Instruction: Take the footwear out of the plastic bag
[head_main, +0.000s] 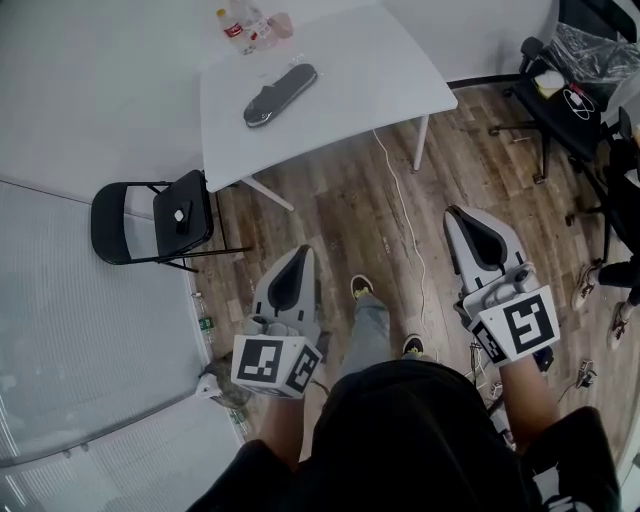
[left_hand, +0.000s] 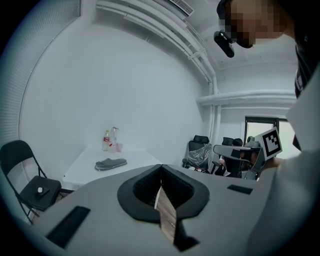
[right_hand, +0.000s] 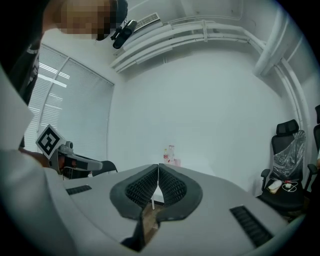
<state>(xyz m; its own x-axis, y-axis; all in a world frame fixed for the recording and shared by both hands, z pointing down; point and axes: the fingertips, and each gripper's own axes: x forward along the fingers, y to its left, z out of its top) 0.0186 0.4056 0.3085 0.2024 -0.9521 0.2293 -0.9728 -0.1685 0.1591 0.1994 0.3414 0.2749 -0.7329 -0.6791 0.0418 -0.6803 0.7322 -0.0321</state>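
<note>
**A:** What do the grippers have hold of?

**B:** Nothing. The left gripper (head_main: 302, 252) and the right gripper (head_main: 456, 212) are each closed right up. Their ribbed black pads (right_hand: 140, 188) meet at the tips, with only the wood-plank floor (head_main: 330, 215) showing through the gap below.

**A:** And the footwear (head_main: 281, 94)?

**B:** It's flat, dark grey, long and round-ended, like a slipper. It lies on the smooth white table (head_main: 380, 70), well ahead of the left gripper and ahead and leftward of the right gripper. I cannot tell whether plastic wraps it.
</note>
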